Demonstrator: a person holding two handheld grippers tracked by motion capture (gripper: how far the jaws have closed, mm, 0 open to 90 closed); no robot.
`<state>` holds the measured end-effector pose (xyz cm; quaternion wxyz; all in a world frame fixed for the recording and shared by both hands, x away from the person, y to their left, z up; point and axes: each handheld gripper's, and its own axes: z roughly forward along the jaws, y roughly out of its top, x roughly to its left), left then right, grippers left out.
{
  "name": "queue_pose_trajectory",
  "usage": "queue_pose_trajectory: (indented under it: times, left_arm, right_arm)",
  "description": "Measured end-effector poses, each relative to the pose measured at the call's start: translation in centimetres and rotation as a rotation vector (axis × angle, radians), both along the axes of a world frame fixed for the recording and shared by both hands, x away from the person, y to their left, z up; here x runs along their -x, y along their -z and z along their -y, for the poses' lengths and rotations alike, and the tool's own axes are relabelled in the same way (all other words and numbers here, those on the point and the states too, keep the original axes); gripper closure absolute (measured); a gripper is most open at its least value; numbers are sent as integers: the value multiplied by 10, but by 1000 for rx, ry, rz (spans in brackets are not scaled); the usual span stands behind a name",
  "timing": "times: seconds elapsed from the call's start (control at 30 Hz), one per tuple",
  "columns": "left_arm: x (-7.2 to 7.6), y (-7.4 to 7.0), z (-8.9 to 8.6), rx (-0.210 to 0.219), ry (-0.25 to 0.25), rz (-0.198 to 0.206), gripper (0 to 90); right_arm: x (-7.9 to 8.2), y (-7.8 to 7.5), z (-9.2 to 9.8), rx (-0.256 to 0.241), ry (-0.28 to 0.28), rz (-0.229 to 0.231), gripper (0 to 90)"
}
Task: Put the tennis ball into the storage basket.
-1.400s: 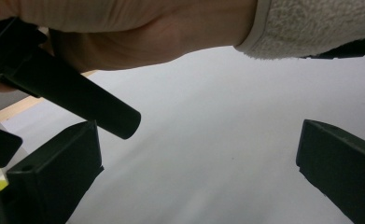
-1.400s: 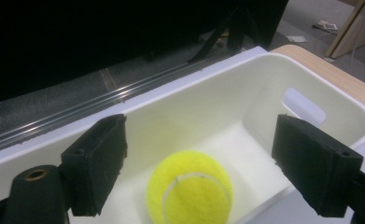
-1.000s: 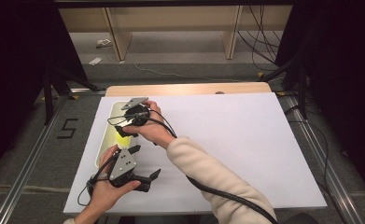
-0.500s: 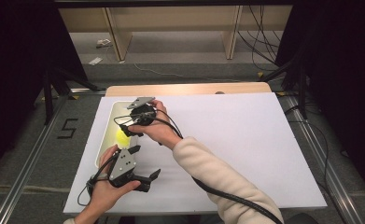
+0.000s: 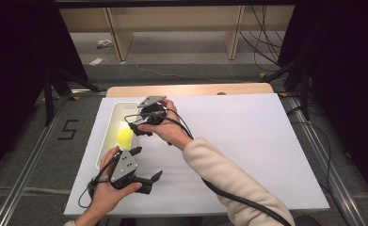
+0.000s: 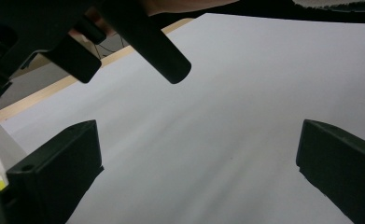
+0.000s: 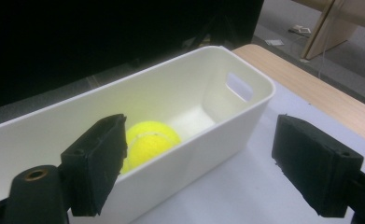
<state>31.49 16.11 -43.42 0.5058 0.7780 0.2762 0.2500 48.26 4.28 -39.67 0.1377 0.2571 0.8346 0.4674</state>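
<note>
A yellow tennis ball (image 5: 124, 136) (image 7: 152, 140) lies inside a long white bin (image 5: 107, 123) (image 7: 245, 74) at the left edge of the white board. My right gripper (image 5: 137, 129) (image 7: 203, 163) hovers at the bin's right rim, open and holding nothing. One of its jaws is over the bin and the other over the board. Held just over the board's front left, by the bin's near end, my left gripper (image 5: 146, 165) (image 6: 196, 172) is open too, with only white board (image 6: 227, 121) between its jaws.
The white board (image 5: 247, 141) lies on a wooden table whose back edge (image 5: 191, 89) shows behind it. Black cables trail from both grippers across the front of the board. Dark curtains and stand legs flank the table; a wooden frame (image 5: 233, 33) stands on the floor beyond.
My right gripper has drawn slightly to the right, away from the bin's middle, so more of the ball shows. The left hand and its gripper have stayed put.
</note>
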Motion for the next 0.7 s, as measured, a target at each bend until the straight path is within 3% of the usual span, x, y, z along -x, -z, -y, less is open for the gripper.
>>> queue_pose_trajectory:
  times: [0.7]
  left_arm:
    - [0,0,0,3,-5,0,0]
  right_arm:
    - [2,-5,38,-4,45,15,186]
